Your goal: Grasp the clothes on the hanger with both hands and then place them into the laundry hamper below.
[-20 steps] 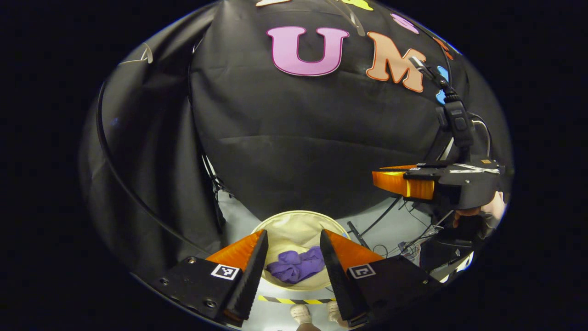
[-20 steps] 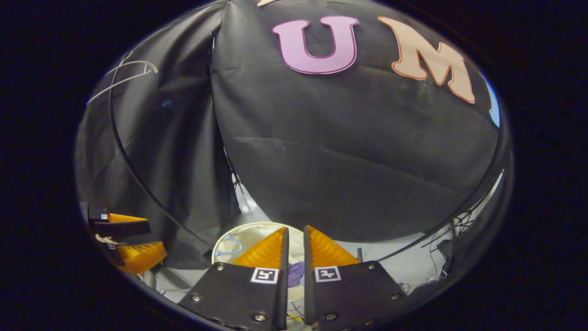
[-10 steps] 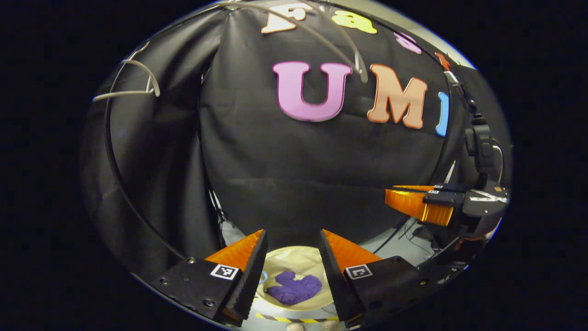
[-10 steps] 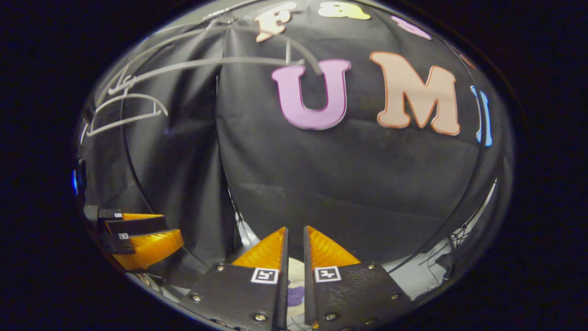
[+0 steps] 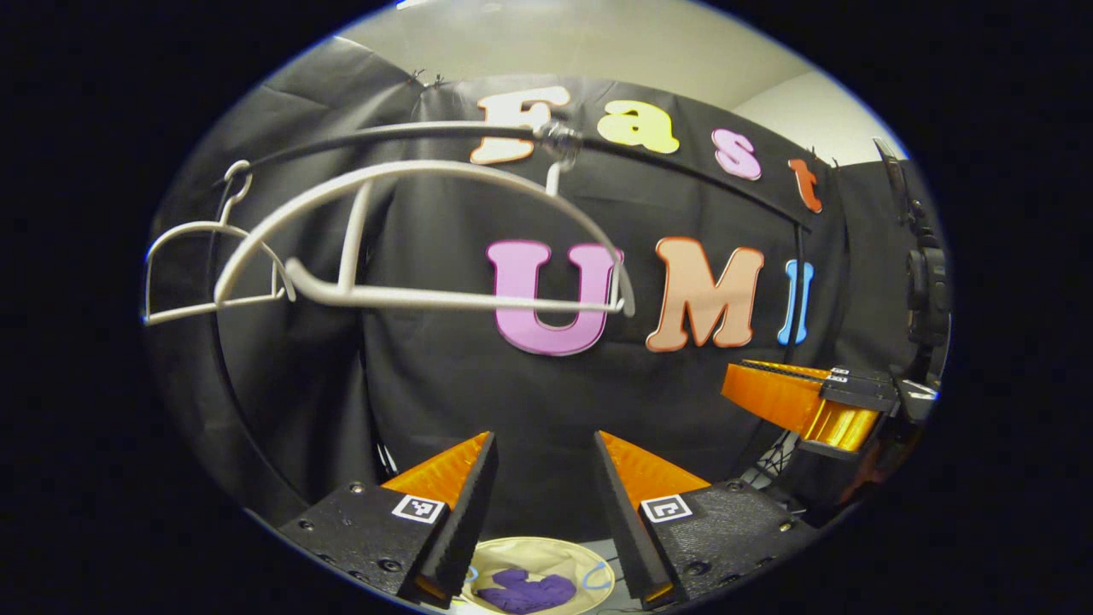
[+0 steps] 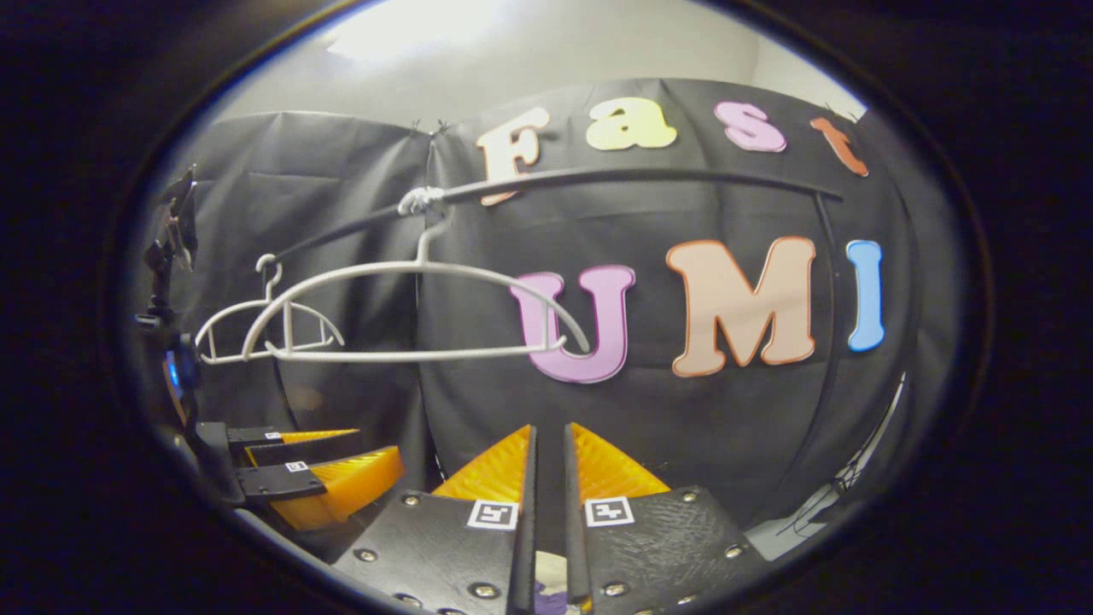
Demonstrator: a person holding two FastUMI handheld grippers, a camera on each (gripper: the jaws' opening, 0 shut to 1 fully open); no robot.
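Two white hangers hang bare on a dark rail [image 5: 410,135] in the left gripper view. The big hanger [image 5: 410,231] is near and the small hanger [image 5: 205,265] hangs farther along to the left. The left gripper [image 5: 538,478] has its fingers spread wide apart, with nothing between them. Far down, between the fingers, sits the round cream laundry hamper [image 5: 546,555]. The purple clothes [image 5: 523,591] lie bunched up inside it. On the right side of this view the right gripper [image 5: 803,406] floats in the air, well above the hamper.

In the right gripper view, the right gripper [image 6: 546,478] has its fingers almost pressed together, with only a thin gap, and they pinch nothing. A little bit of the purple clothes [image 6: 546,602] peeks through the gap at the very bottom. The big hanger [image 6: 410,307] and the small hanger [image 6: 256,329] hang on the rail [image 6: 615,178] up above. The left gripper [image 6: 316,483] shows low on the left, with its fingers apart.
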